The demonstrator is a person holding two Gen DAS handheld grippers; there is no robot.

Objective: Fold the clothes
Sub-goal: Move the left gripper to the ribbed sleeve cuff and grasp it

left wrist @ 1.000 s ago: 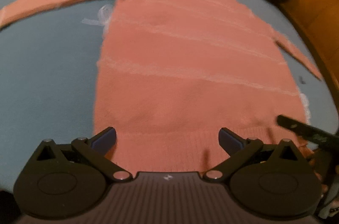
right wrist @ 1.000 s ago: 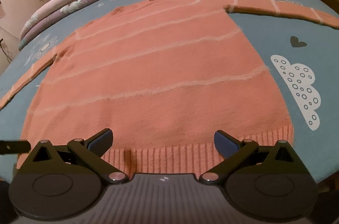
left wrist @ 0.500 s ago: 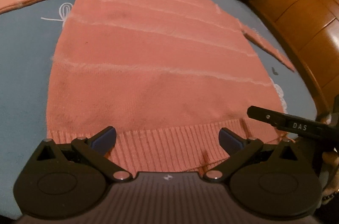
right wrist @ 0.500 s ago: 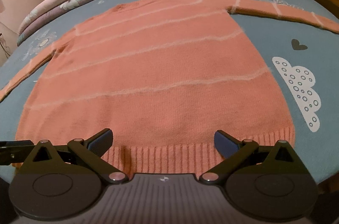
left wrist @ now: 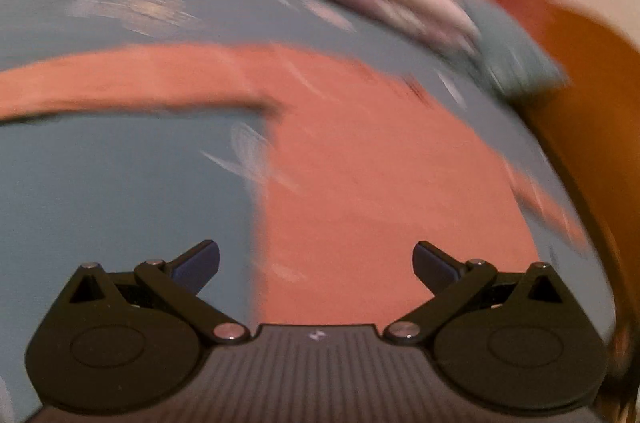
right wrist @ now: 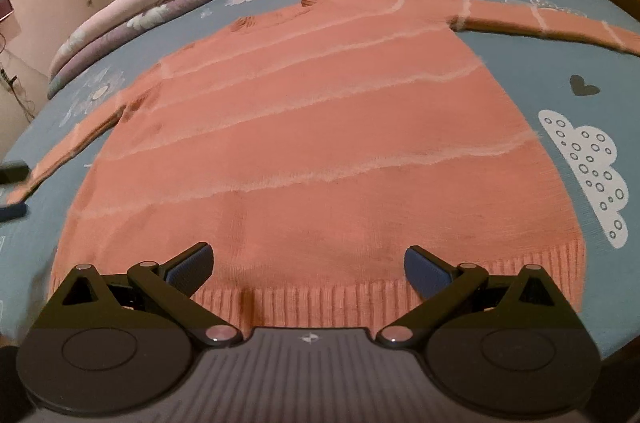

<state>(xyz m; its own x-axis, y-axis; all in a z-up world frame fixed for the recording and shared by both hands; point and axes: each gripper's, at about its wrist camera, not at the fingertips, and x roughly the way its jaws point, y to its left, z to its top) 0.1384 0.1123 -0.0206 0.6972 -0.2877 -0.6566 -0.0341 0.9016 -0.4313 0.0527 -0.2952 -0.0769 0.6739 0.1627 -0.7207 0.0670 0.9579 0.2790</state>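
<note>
Blue bed [right wrist: 592, 35] carries orange sweater [right wrist: 320, 143] flat; hem beneath right hand-held gripper [right wrist: 307, 265], released; left hand-held gripper [left wrist: 316, 263] released over its side edge.

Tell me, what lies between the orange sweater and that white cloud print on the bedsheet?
Only bare blue sheet. In the right wrist view, the sweater ends at its side edge, and the cloud print sits apart from it, with nothing lying across the gap.
</note>
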